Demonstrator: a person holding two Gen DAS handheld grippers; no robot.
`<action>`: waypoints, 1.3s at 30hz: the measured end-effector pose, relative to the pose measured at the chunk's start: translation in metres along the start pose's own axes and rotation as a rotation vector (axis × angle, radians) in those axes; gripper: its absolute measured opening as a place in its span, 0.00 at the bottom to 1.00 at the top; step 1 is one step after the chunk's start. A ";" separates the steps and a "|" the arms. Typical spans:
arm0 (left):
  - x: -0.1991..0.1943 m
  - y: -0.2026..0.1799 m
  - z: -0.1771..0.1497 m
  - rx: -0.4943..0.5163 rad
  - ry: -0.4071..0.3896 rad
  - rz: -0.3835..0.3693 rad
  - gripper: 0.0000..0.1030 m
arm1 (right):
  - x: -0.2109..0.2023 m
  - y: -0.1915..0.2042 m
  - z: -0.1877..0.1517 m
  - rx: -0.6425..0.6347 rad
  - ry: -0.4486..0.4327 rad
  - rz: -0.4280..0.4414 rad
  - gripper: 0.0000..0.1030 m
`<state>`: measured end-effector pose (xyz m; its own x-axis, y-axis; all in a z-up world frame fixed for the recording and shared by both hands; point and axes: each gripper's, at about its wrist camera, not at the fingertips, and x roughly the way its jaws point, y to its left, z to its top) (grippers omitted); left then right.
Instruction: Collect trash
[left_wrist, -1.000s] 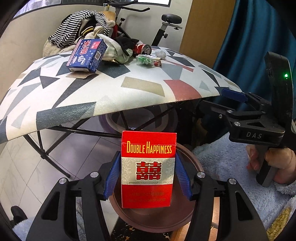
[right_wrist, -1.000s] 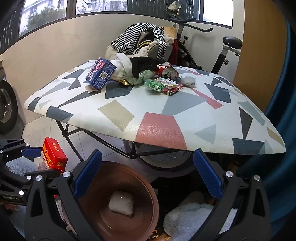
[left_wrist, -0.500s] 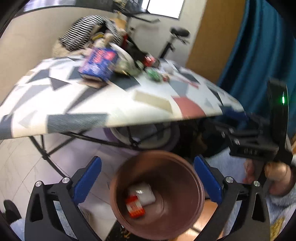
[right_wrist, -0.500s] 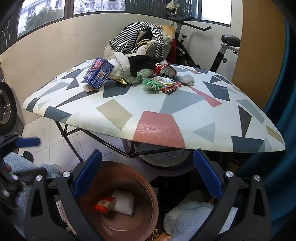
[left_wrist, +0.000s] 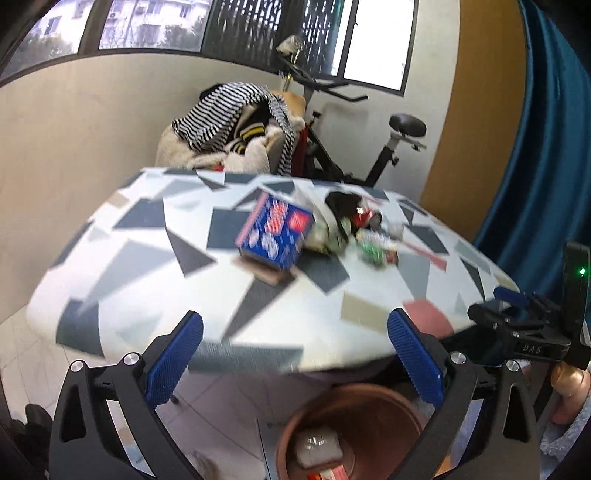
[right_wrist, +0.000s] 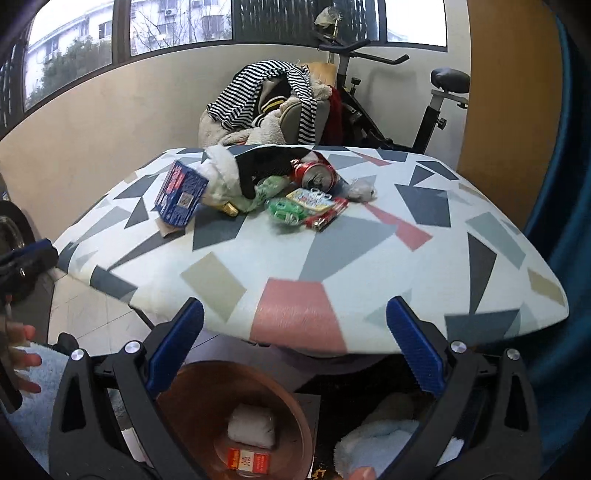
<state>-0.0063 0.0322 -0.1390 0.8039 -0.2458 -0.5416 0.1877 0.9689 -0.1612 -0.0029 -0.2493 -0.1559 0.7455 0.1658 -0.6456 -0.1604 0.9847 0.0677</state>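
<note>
**Red pack dropped, back to the desk**

Your left gripper (left_wrist: 295, 354) has let go: fingers spread wide and empty. The red pack (right_wrist: 248, 460) now lies in the brown bin (right_wrist: 177, 402) below. Your right gripper (right_wrist: 293, 347) is open too; the blue box (right_wrist: 181, 197) waits far left on the desk (right_wrist: 332, 258)

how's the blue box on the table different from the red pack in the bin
The blue box sits on the table, tilted against the trash pile; the red pack lies flat in the brown bin beside a white wad. The blue box looks bulkier, the red pack slimmer. Both are printed cardboard cartons.
</note>
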 end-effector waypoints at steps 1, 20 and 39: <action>0.001 0.001 0.008 0.001 -0.005 0.005 0.95 | 0.001 -0.002 0.005 0.008 0.008 0.002 0.95; 0.080 0.018 0.071 0.057 0.079 0.028 0.95 | 0.062 -0.024 0.079 0.049 0.129 -0.065 0.95; 0.217 0.020 0.085 0.306 0.221 -0.014 0.95 | 0.100 -0.034 0.101 0.023 0.154 -0.048 0.94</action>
<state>0.2197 0.0003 -0.1891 0.6649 -0.2268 -0.7116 0.3845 0.9208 0.0657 0.1427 -0.2609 -0.1459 0.6439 0.1101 -0.7572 -0.1109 0.9926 0.0500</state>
